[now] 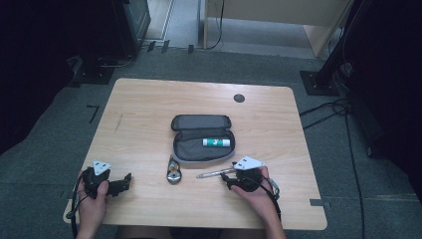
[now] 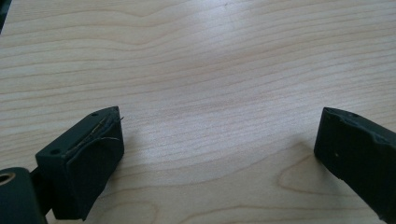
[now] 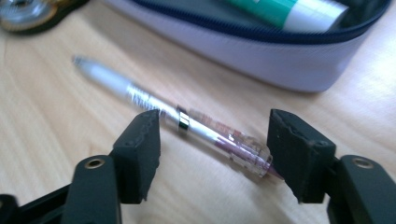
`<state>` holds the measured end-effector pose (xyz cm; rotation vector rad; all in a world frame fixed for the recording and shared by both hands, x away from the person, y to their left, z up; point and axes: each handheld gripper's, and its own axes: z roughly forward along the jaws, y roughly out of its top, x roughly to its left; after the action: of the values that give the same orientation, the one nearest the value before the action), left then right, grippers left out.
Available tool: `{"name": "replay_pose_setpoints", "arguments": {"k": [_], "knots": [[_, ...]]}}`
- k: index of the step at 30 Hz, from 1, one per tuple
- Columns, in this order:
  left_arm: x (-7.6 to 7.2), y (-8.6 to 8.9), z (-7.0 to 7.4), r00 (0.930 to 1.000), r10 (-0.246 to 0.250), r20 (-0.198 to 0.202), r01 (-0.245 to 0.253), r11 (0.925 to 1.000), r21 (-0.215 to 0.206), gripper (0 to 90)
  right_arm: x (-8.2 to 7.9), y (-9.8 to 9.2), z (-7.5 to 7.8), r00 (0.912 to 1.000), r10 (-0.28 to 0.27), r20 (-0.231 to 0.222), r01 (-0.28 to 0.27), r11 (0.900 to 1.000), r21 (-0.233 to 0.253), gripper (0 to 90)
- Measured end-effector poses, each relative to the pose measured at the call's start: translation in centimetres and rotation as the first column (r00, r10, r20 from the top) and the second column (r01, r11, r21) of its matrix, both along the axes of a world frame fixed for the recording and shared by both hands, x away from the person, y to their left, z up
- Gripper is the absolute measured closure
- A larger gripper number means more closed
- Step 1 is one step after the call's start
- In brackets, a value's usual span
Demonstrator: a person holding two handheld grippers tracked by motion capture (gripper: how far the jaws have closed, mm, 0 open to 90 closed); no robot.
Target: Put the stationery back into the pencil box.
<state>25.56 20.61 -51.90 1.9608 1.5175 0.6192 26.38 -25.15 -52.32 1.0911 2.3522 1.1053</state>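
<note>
No legible writing on the pen (image 3: 187,125) between the right gripper's (image 3: 212,140) jaws.

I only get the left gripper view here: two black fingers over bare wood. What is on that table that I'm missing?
Observer: An open pencil case lies mid-table, with a green-and-white glue stick inside it.
Operator: What is the other hand doing?
Observer: The right gripper has its fingers spread on either side of a clear pen that lies on the wood just in front of the case; they have not closed on it.
Operator: Anything else near the case?
Observer: A small round metal object sits at the case's front left corner; I cannot tell what it is.
Operator: And my gripper, where is it?
Observer: The left gripper is near the table's front left corner, open and well away from the case.
</note>
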Motion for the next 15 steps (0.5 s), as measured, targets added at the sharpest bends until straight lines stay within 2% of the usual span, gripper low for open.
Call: {"name": "replay_pose_setpoints", "arguments": {"k": [3, 6, 10, 11, 13, 15], "knots": [[0.0, 0.0, 0.0, 1.0000, -0.002, 0.000, 0.002, 1.0000, -0.001, 1.7, -0.3, -0.2, 0.0, 0.9993, 0.037, -0.001, -0.037, 0.999, 0.014, 43.3], [0.0, 0.0, 0.0, 1.0000, -0.001, 0.000, 0.001, 1.0000, -0.002, 1.7, -0.7, -0.6, 0.0, 0.9984, 0.056, -0.008, -0.056, 0.998, 0.024, 47.8], [0.0, 0.0, 0.0, 1.0000, -0.001, 0.000, 0.001, 1.0000, -0.001, 1.7, -1.3, -0.9, 0.2, 0.9955, 0.093, -0.020, -0.092, 0.995, 0.027, 58.6], [0.0, 0.0, 0.0, 1.0000, -0.001, 0.000, 0.001, 1.0000, -0.001, 1.7, -1.3, -0.9, 0.2, 0.9955, 0.093, -0.020, -0.092, 0.995, 0.027, 58.6], [0.0, 0.0, 0.0, 1.0000, -0.001, 0.000, 0.001, 1.0000, -0.001, 1.7, -1.7, -0.8, 0.4, 0.9900, 0.136, -0.040, -0.135, 0.990, 0.029, 63.5], [0.0, 0.0, 0.0, 1.0000, -0.002, 0.000, 0.002, 1.0000, 0.000, 1.7, -2.0, -0.6, 0.4, 0.9852, 0.165, -0.049, -0.163, 0.986, 0.035, 62.9]]}}
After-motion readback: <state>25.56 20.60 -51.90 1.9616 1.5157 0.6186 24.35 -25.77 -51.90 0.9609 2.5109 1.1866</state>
